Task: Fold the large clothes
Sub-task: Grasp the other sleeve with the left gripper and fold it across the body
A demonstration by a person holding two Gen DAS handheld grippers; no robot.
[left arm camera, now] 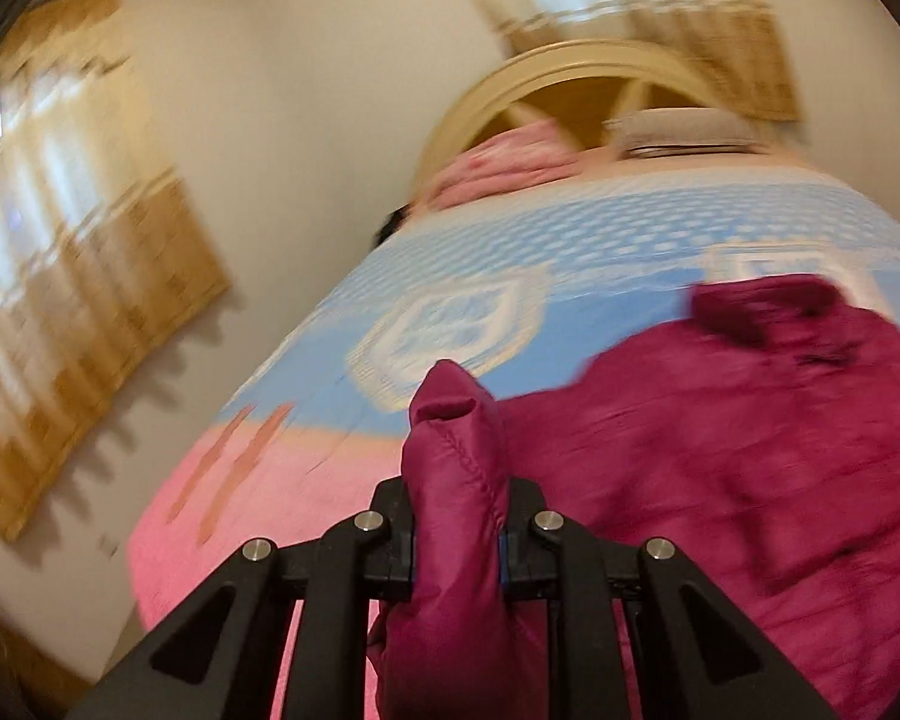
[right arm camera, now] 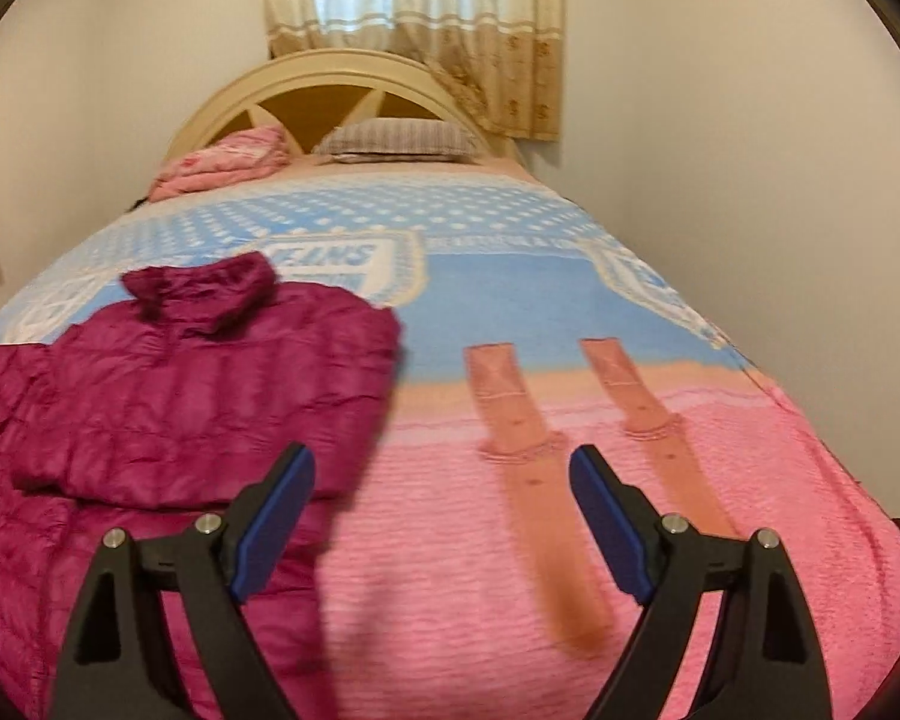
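Clamped in left hand-held gripper: 1 fold of magenta puffer jacket, rest sprawled right across bed. Right hand-held gripper spread wide, holding nothing, jacket ahead-left, pink-and-blue blanket beneath.

Left wrist view tilted, close over jacket, right wrist view level, both facing headboard along bed
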